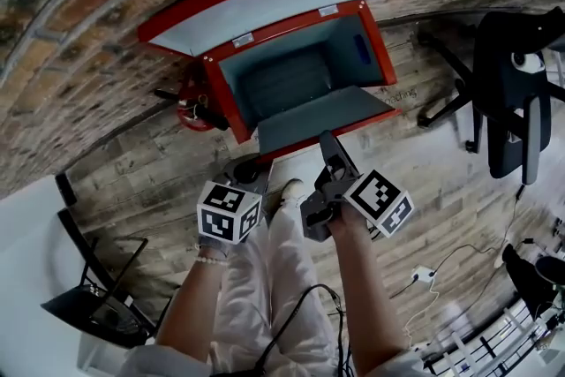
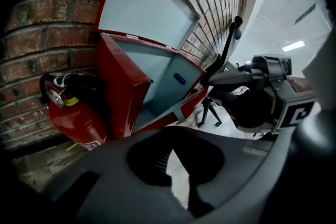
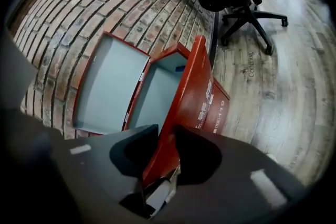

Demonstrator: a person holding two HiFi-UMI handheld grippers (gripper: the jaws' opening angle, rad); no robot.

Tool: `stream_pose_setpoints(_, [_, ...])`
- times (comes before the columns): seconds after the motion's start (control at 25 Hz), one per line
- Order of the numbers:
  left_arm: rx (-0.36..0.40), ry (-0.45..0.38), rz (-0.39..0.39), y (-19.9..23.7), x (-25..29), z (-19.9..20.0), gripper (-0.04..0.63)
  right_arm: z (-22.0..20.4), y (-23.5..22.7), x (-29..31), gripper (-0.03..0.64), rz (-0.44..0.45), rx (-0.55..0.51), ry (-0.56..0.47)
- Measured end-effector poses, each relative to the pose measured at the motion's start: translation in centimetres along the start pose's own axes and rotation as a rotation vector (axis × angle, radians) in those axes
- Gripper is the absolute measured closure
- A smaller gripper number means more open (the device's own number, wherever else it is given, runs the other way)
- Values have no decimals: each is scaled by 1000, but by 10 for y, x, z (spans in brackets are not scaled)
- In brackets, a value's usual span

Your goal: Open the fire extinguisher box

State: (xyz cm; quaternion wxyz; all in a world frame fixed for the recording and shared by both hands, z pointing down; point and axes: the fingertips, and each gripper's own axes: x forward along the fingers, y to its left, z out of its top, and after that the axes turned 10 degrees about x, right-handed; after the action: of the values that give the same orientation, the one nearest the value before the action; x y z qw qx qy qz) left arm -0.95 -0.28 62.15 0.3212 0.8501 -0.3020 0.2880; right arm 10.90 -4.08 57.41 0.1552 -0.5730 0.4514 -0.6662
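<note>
A: Since its lid [image 1: 265, 0] is already lifted, where does the fire extinguisher box [image 1: 296, 79] stand?
B: On the wooden floor [image 1: 441, 181], with its back at the brick wall [image 1: 79, 31]. The lid leans up against the bricks, and the inside of the box is grey.
A: And the claws?
B: The right claw [image 3: 167, 136] is at the near side of the box. Its jaws are closed on the edge of the red front flap [image 3: 191, 92], which is tilted outward from the box. The left claw [image 1: 250, 168] is just left of that flap, jaws together, holding nothing.
A: What else is around the box?
B: A red extinguisher [image 1: 196, 106] stands just left of it, against the wall. A black office chair [image 1: 508, 93] is well to its right. A white plug with a cable [image 1: 424, 274] lies on the floor, on the near right side of the box.
</note>
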Motion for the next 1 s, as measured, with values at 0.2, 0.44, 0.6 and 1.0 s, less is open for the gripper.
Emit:
stream_pose_setpoints(0.2, [52, 24, -10, 0, -14, -7, 595, -2, -11, -9, 508, -2, 13, -24])
stream_pose_setpoints(0.44, [76, 24, -6, 2, -29, -13, 595, -5, -25, -19, 518, -3, 38, -48])
stream_pose_setpoints(0.6, [90, 17, -8, -2, -37, -15, 595, -9, -43, -29, 526, -26, 59, -62])
stream_pose_setpoints(1.0, [181, 21, -47, -19, -37, -13, 595, -19, -104, -49, 545, -90, 148, -97])
